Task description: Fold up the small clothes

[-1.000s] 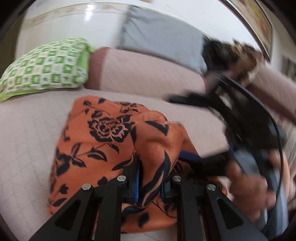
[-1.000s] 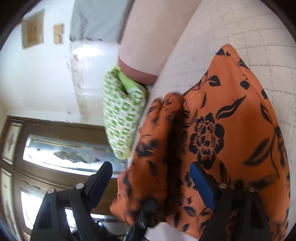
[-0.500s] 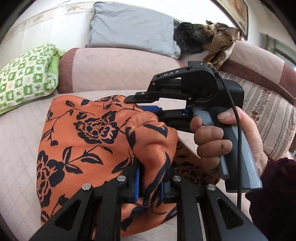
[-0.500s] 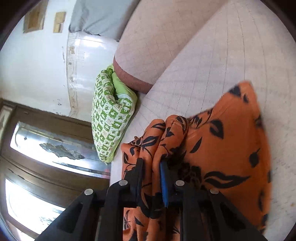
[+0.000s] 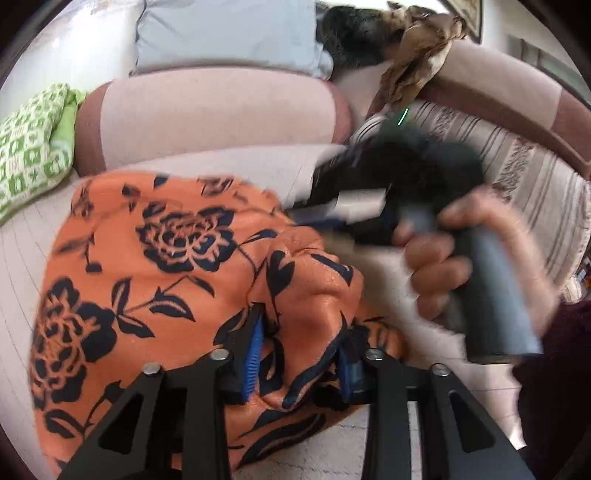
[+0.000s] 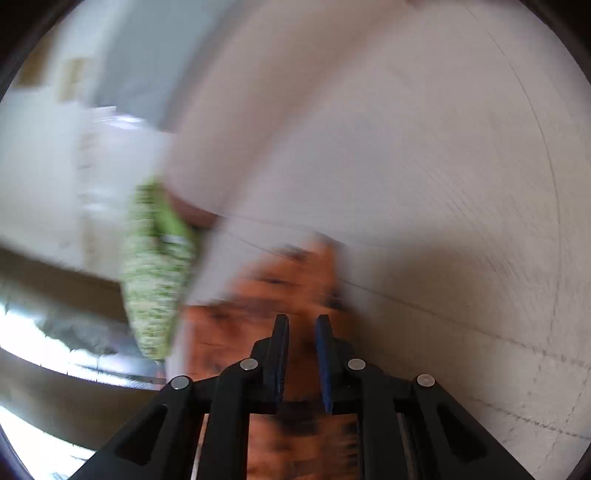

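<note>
Close up, the left gripper [image 5: 301, 354] pinches a bunched fold of the orange cloth with black flowers [image 5: 147, 258]. The cloth lies on the pale pink sofa seat [image 5: 22, 251]. Just to its right, a hand [image 5: 465, 254] holds the right gripper [image 6: 301, 354]. Its own view is blurry: the jaws sit close together over the orange cloth, but whether they hold it is unclear. Farther back are a green checked pillow [image 5: 29, 155], the sofa back [image 5: 214, 118] and a gray cushion [image 5: 225, 33].
</note>
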Demonstrator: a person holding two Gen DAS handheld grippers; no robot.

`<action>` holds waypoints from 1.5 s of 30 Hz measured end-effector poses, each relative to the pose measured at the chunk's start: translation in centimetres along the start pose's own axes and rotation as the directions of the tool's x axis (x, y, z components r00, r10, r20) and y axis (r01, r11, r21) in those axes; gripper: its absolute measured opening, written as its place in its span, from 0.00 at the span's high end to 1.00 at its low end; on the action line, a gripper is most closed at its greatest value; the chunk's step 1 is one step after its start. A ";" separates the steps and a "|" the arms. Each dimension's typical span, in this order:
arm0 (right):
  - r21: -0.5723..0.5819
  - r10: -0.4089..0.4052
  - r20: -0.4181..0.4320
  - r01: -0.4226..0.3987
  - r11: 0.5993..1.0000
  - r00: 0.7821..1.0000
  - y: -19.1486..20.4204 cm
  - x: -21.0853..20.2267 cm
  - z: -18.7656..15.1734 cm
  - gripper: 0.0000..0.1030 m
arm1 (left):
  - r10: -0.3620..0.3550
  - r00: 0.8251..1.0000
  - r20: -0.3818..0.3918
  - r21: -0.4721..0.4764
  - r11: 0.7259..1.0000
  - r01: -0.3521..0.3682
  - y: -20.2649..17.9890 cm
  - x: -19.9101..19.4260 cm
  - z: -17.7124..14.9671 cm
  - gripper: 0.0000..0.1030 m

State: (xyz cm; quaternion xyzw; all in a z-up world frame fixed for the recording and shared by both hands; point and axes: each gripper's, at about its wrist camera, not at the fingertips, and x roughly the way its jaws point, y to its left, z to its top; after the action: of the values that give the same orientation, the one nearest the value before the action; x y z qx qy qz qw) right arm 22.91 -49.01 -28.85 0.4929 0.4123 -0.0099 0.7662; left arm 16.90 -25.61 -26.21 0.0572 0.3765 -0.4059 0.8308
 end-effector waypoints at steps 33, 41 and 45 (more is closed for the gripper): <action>-0.178 -0.188 0.080 0.200 0.964 0.979 11.3 4.9 -1.8 0.88 | 0.234 0.965 -0.122 -0.084 0.966 -0.245 12.5 -3.6 -2.8 0.30; -0.080 -0.208 0.100 0.216 0.973 0.973 8.7 4.5 -1.4 0.88 | 0.242 0.958 -0.152 -0.169 0.949 -0.267 13.8 -3.2 -2.6 0.19; -0.136 -0.172 0.100 0.185 0.973 0.980 10.7 2.6 -3.4 0.88 | 0.305 0.943 -0.136 -0.126 0.938 -0.321 12.7 -3.5 -2.8 0.19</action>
State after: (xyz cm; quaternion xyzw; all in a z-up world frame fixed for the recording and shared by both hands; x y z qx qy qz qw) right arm 26.96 -39.90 -23.10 0.3959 0.4204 -0.0704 0.8134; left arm 23.05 -13.84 -28.48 0.0784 0.4384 -0.2356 0.8638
